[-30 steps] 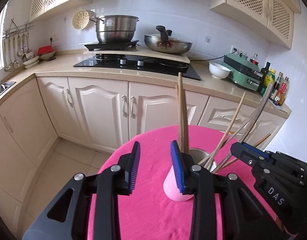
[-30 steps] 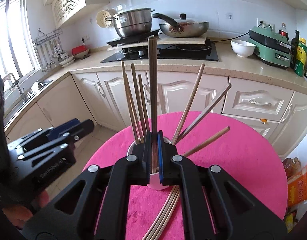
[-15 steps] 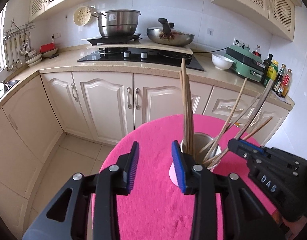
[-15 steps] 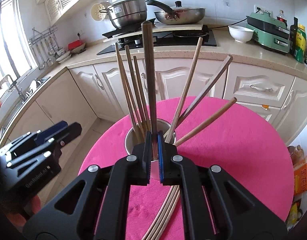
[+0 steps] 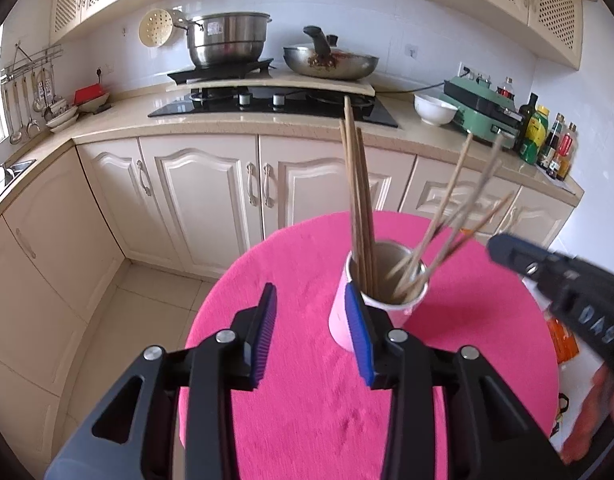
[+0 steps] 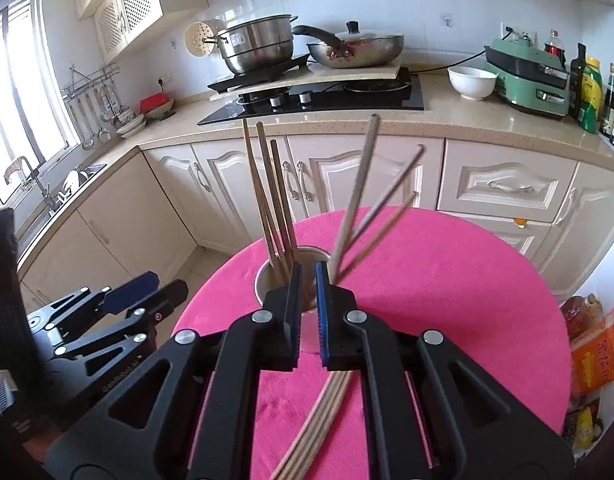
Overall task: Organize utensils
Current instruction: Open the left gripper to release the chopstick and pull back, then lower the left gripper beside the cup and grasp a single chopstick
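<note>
A pink cup (image 5: pixel 339 320) with a metal inside stands on the round pink table (image 5: pixel 307 420). Several wooden chopsticks (image 5: pixel 357 200) stand in it, some upright, others leaning right and blurred. My left gripper (image 5: pixel 309 292) is open and empty, its right finger just left of the cup. In the right wrist view the cup (image 6: pixel 263 280) sits right behind my right gripper (image 6: pixel 307 270), whose jaws stand almost shut with a thin empty gap. Loose chopsticks (image 6: pixel 319 412) lie on the cloth beneath it. Each gripper shows in the other's view: right gripper (image 5: pixel 547 272), left gripper (image 6: pixel 163 284).
Behind the table runs a counter (image 5: pixel 227 128) with a hob, a steel pot (image 5: pixel 227 40), a pan (image 5: pixel 331 62), a white bowl (image 5: pixel 435 108), a green appliance and bottles (image 5: pixel 547 140). A sink (image 6: pixel 67 184) is at the left. Food packets (image 6: pixel 595 352) lie beside the table's right edge.
The right gripper held one upright chopstick between its pads; that chopstick is now out of the jaws and among those in the cup. Both grippers have drawn back a little from the cup.
</note>
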The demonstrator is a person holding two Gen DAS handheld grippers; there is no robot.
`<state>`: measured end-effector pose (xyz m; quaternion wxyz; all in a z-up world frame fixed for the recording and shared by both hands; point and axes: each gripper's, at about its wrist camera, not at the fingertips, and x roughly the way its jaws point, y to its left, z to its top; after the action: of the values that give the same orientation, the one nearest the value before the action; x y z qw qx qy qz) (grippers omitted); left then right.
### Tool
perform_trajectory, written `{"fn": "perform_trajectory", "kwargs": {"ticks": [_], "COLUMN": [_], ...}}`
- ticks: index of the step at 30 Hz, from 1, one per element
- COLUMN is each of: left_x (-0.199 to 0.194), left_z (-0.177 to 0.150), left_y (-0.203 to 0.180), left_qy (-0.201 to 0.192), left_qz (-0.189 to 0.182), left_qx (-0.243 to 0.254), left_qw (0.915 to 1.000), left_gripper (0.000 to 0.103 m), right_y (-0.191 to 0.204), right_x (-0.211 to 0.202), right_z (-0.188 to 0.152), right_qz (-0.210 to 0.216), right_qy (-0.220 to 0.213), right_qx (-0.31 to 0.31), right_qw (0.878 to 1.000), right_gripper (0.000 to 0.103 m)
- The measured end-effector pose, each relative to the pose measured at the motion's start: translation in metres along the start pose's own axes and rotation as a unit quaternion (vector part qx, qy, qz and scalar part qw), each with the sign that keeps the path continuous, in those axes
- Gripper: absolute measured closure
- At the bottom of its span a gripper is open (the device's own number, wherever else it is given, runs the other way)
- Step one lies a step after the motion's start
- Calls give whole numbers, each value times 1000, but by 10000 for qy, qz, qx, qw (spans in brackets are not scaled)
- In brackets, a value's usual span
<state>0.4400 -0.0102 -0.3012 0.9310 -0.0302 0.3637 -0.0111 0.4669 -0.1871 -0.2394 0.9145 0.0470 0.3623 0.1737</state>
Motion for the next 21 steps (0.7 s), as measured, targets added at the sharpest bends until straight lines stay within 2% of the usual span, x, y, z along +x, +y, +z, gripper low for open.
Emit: {"fn": "perform_trajectory", "kwargs": {"ticks": [4,7,11,14,21], "left_x": [8,20,42,63,89], "left_z": [-16,-31,-53,-71,-90], "left_y": [-5,-10,-23,-34,-61], "left_qy": [375,768,1364,1871,2345], "left_qz": [-209,-390,-603,-758,-789], "left_qx": [-5,-35,18,88,554], "left_qw": [9991,9963,9888,9794,9673], "left_gripper": [68,68,68,68,68], "right_y": [-13,-29,-56,-70,-86], "right_x": [-14,-13,-8,-1,4], "right_z": [-10,-30,-62,-85,-115], "right_qz": [-101,-270,-513,-604,-695], "right_qy": [83,363,819,1109,1486], "right_qx": [-11,117,524,792,1142], "right_qw": [9999,9989,9939,9888,9798], "right_gripper": [95,95,95,95,95]}}
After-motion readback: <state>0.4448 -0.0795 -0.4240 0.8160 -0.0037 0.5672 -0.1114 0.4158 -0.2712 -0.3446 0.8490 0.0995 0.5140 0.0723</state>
